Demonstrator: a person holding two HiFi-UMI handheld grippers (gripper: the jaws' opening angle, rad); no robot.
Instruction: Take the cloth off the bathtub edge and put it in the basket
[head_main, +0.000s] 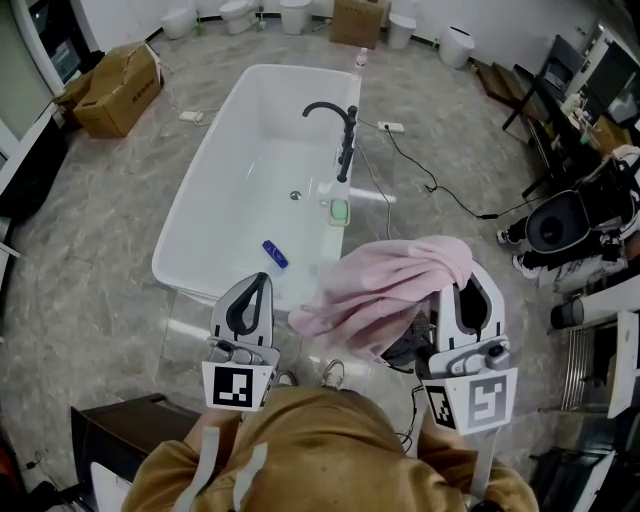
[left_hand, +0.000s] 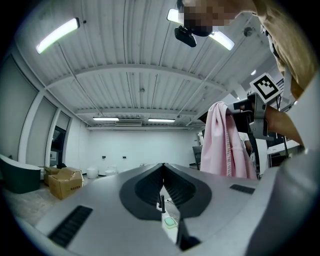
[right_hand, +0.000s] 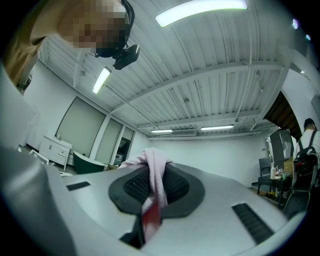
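Cloth, pale pink, is off the bathtub edge and hangs in the air from the right tongs. In the head view it drapes leftward from them and covers the tub's near right corner. The right gripper view shows the right tongs closed on a fold of the cloth, which bunches over the tips and trails down between the jaws. The left tongs are held beside it, apart from the fabric. In the left gripper view the left tongs have their jaws together at the tips with nothing gripped, and the cloth dangles off to the right. The white tub stands on a grey marbled floor. A black faucet rises from its right rim, with a small green item on that rim nearer the person. A blue object lies inside the tub. A cardboard box sits at far left.
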